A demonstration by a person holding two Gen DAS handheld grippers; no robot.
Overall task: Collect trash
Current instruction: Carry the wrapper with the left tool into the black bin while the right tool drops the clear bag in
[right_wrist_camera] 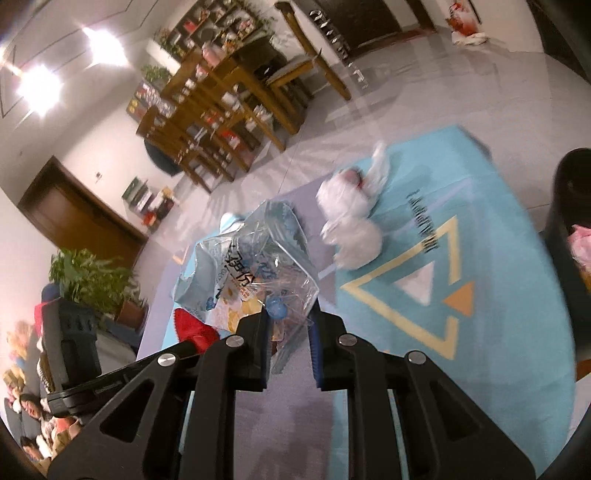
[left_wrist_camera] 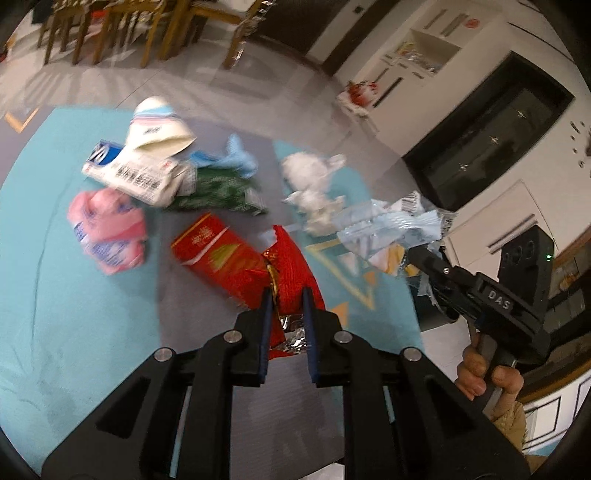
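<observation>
In the left wrist view my left gripper (left_wrist_camera: 286, 299) is shut on a red foil wrapper (left_wrist_camera: 291, 266), held above a blue and grey rug (left_wrist_camera: 74, 295). A pile of trash lies on the rug: a red carton (left_wrist_camera: 218, 251), a pink bag (left_wrist_camera: 107, 230), a white printed pack (left_wrist_camera: 140, 177), a green wrapper (left_wrist_camera: 218, 192) and white tissue (left_wrist_camera: 310, 181). My right gripper (right_wrist_camera: 289, 314) is shut on a clear plastic snack bag (right_wrist_camera: 255, 258), which also shows in the left wrist view (left_wrist_camera: 388, 227). White crumpled tissue (right_wrist_camera: 351, 218) lies on the rug beyond it.
A black bin (right_wrist_camera: 572, 236) with pink trash inside stands at the right edge of the right wrist view. Wooden chairs (left_wrist_camera: 122, 26) and a table (right_wrist_camera: 229, 110) stand on the grey floor beyond the rug. White cabinets with a dark panel (left_wrist_camera: 491, 129) line the right side. A potted plant (right_wrist_camera: 92, 280) stands at the left.
</observation>
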